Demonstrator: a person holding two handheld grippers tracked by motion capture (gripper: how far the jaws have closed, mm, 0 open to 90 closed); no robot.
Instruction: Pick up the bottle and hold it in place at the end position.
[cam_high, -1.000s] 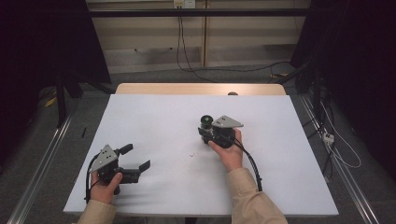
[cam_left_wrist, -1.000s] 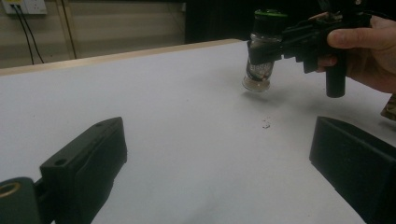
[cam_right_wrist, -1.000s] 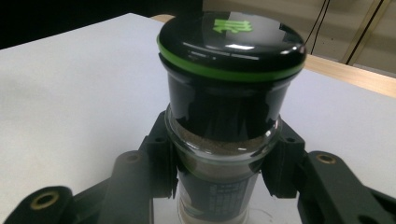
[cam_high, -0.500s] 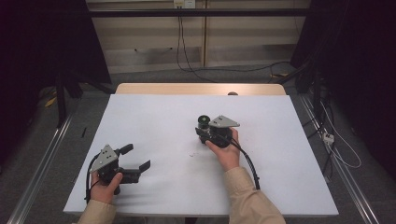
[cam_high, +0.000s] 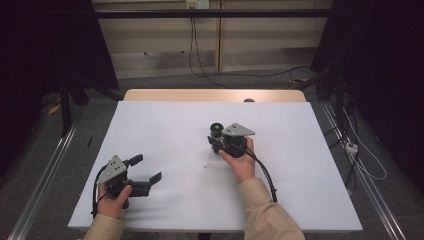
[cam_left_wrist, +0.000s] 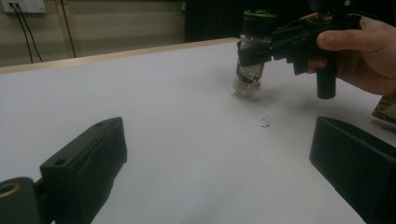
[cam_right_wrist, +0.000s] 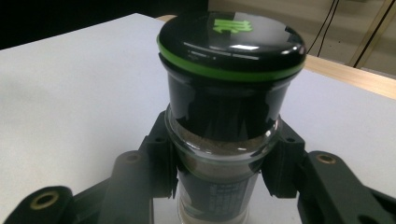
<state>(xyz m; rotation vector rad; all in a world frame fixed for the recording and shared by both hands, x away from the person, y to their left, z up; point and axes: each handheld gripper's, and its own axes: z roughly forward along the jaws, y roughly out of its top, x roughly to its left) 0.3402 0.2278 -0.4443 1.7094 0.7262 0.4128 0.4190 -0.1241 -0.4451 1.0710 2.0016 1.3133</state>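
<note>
Left gripper (cam_high: 145, 170), at the desk's (cam_high: 165, 125) 8 o'clock, rests unmoved since the earlier frame, jaws wide apart and empty. Right gripper (cam_high: 216, 140), near centre, has shifted slightly toward 9 o'clock; its jaws are clamped on a glass spice jar (cam_right_wrist: 229, 107) with a green-ringed black cap, held upright, its base just above the desk.

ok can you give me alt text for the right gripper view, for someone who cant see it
A small glass spice jar with a black, green-ringed cap stands upright, clamped at its neck between the two black jaws of the right claw. Brownish powder shows through the glass. Behind it lie a white table top and its wooden far edge.
</note>
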